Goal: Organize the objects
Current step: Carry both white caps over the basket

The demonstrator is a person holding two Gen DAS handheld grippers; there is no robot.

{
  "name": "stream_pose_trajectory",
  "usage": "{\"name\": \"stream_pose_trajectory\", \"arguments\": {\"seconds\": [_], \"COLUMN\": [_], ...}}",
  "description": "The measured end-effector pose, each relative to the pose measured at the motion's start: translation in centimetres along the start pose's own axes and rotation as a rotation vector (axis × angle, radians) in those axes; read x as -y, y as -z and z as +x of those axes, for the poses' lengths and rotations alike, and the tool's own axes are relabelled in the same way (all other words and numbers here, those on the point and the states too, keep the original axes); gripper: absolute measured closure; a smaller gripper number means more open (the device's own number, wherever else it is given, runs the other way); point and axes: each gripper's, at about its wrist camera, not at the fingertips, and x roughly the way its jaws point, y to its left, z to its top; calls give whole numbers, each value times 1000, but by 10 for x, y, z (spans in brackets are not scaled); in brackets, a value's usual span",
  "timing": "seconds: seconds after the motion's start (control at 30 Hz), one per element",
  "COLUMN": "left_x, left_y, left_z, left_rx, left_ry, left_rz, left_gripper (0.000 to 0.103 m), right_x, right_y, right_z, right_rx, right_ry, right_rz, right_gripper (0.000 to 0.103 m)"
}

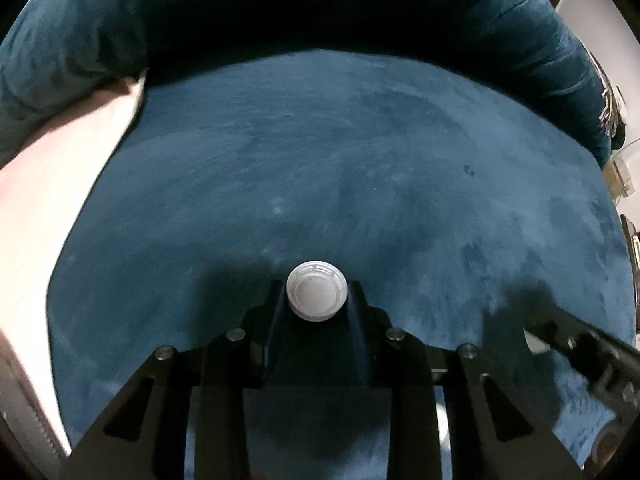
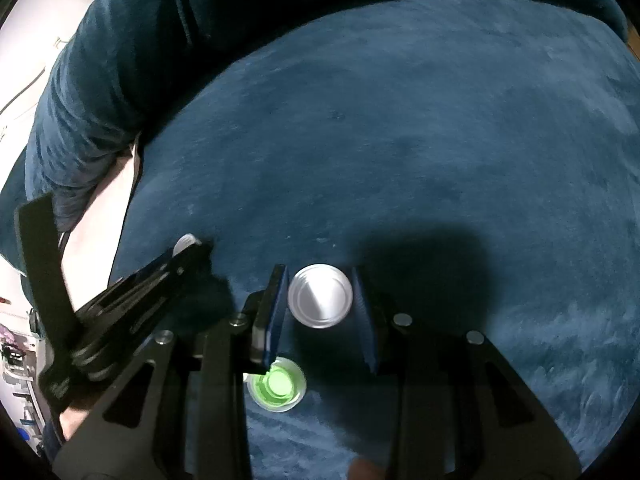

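Note:
In the left wrist view, my left gripper [image 1: 316,294] is shut on a small white bottle cap [image 1: 316,296], held above the blue velvet cushion [image 1: 320,168]. In the right wrist view, my right gripper [image 2: 320,296] is shut on a silver round can [image 2: 321,295], seen end-on. A clear cup with a green lid [image 2: 277,390] lies on the cushion [image 2: 400,140] below the right gripper's left finger. The left gripper [image 2: 188,254] with its white cap [image 2: 185,243] shows at the left of the right wrist view. The right gripper [image 1: 576,356] shows at the lower right of the left wrist view.
The dark blue backrest [image 1: 280,8] curves behind the seat. A pink-white cloth [image 1: 52,200] lies at the left edge of the cushion. A white wall and cluttered items [image 1: 618,172] show at the far right.

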Motion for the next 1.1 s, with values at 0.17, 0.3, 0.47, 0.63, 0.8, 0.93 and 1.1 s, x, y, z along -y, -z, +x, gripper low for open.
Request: {"name": "stream_pose_trajectory", "arguments": {"seconds": [0.17, 0.3, 0.47, 0.63, 0.8, 0.93, 1.1], "left_x": [-25, -53, -95, -154, -217, -263, -310], "left_y": [23, 41, 62, 82, 105, 127, 155], "left_z": [-38, -76, -125, -179, -221, -238, -250], "left_rx": [27, 57, 106, 177, 237, 255, 264], "left_ry": [-13, -22, -30, -64, -112, -150, -187], "left_rz": [-46, -90, -155, -252, -370, -467, -575], "left_gripper": [72, 72, 72, 72, 72, 72, 72], "right_x": [-20, -51, -93, -148, -217, -268, -322], "right_y": [10, 25, 52, 72, 91, 108, 133], "right_z": [-5, -12, -22, -31, -38, -43, -42], "right_rx": [-3, -8, -33, -56, -67, -75, -106], "right_ry": [-14, -47, -117, -187, -233, -293, -355], "right_rz": [-38, -116, -238, -387, -561, -653, -749], "right_gripper": [70, 70, 70, 70, 70, 70, 70]}}
